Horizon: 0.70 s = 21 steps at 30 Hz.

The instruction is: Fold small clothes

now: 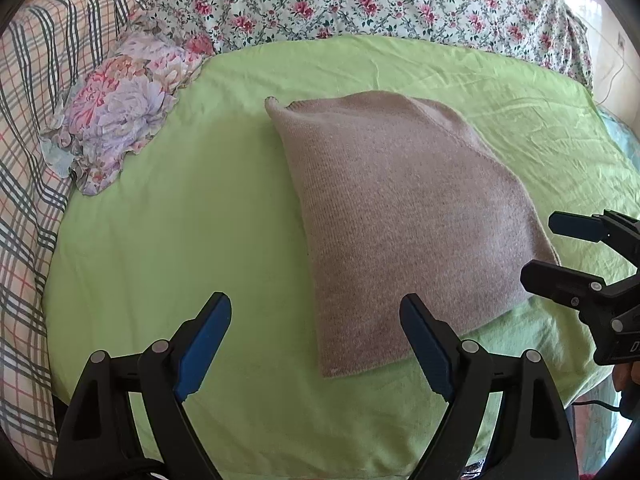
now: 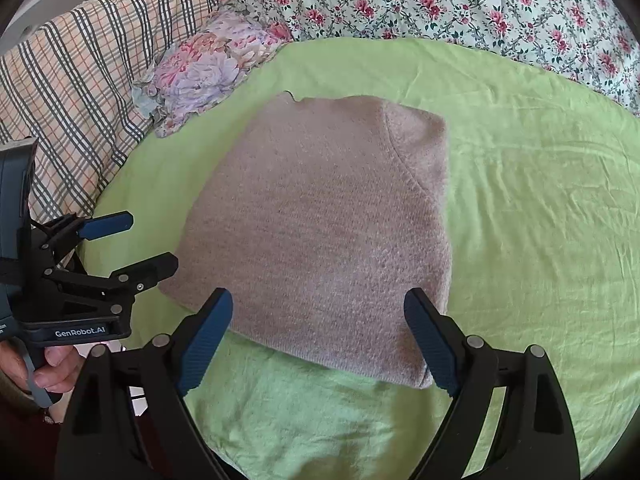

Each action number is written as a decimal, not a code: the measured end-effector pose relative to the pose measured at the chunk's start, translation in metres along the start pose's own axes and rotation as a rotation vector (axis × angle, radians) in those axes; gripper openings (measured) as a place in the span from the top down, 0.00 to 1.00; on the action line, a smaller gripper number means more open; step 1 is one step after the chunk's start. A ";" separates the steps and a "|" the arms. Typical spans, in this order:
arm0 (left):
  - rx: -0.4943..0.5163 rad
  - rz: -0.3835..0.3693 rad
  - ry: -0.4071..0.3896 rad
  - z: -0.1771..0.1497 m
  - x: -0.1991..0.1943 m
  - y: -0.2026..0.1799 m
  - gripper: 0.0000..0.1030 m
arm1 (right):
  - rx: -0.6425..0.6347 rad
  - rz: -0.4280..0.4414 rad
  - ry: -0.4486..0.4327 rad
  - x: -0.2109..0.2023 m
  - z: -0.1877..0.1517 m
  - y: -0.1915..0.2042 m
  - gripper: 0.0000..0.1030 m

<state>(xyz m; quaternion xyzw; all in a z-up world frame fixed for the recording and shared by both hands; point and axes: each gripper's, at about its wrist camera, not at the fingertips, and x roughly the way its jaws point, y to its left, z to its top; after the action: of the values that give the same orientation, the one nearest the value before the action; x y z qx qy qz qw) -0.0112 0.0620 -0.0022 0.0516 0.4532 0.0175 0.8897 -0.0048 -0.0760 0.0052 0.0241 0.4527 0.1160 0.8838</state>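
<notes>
We see a folded knit garment [image 1: 404, 224], dusty pink-beige with a fine ribbed weave, lying flat near the middle of the green sheet [image 1: 192, 248] that covers the bed. Folded, it makes a rough 4-sided slab, narrower toward the far edge of the bed and wider toward the near edge. In the right wrist view a curved seam runs across its far right corner, and a short dark thread or tag sticks up at its far left corner; we cannot tell which.

The green sheet is soft, lightly creased cotton. Along the bed's far edge lies a white quilt [image 1: 360, 0] printed with small pink roses. At the far left corner sits a ruffled pillow [image 1: 120, 108] with large lilac and pink blooms, and beside it a checked blanket [image 1: 28, 160] in cream, grey and red, cut off by the lens rim.

The left hand-held gripper [image 1: 316, 344] hangs with its 2 ribbed blue pads spread wide, empty, above the garment's near left corner. The right hand-held gripper [image 2: 320, 344] is likewise spread wide and holds nothing, poised over the garment's near edge. Each gripper's black frame hides part of the bed's near edge.
</notes>
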 end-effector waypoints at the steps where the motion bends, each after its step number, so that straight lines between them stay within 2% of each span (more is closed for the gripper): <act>1: -0.001 0.001 -0.001 0.001 0.000 -0.001 0.16 | 0.002 -0.002 -0.001 -0.001 -0.001 0.001 0.15; 21: -0.054 -0.018 -0.005 0.013 0.005 0.006 0.15 | 0.018 0.003 0.009 0.009 0.011 -0.014 0.15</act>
<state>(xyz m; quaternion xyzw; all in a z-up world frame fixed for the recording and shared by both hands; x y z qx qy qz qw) 0.0024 0.0677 0.0027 0.0235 0.4510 0.0219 0.8920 0.0115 -0.0865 0.0027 0.0320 0.4575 0.1133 0.8814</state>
